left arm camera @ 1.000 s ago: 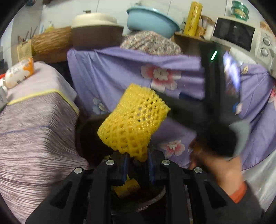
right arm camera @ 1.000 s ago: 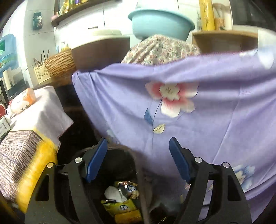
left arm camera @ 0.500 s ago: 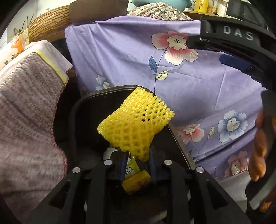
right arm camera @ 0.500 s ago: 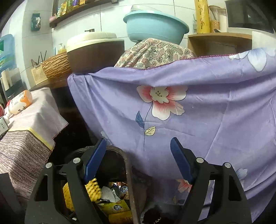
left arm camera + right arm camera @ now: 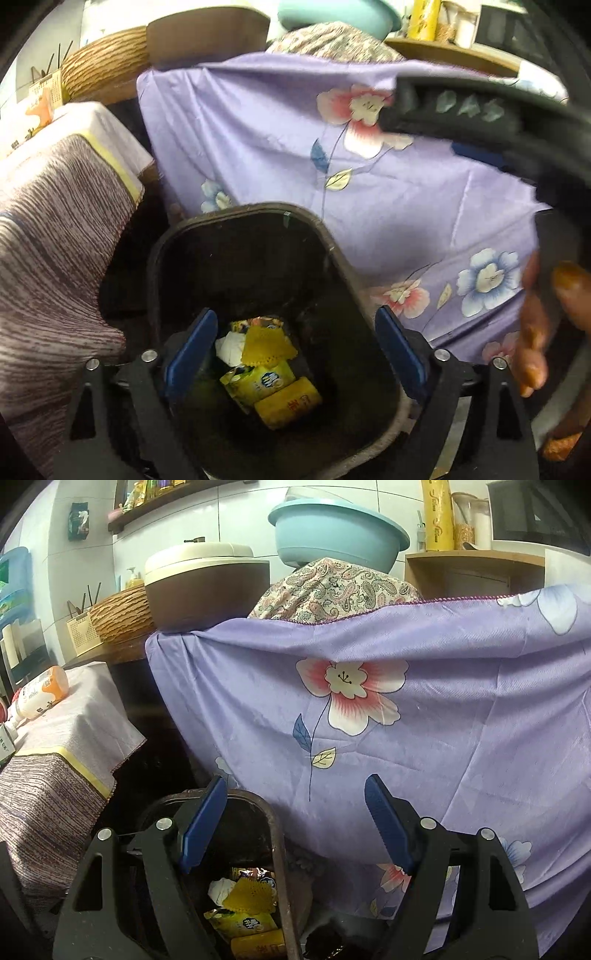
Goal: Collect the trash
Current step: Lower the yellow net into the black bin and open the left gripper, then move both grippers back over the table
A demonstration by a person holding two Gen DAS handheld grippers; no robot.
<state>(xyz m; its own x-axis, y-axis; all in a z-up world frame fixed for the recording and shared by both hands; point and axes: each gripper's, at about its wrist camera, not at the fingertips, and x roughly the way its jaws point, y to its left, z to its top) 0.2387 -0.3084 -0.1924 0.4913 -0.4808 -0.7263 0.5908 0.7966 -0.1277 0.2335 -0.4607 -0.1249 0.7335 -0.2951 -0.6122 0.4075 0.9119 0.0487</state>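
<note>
Where trash fills the bin (image 5: 240, 229), labels (yellow packets (image 5: 258, 380)) stay unreadable.

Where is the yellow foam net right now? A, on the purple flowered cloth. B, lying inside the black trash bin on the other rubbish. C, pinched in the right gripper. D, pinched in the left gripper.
B: the yellow foam net lies down in the black trash bin on top of the wrappers, while the left gripper has nothing between its opening jaws.
</note>
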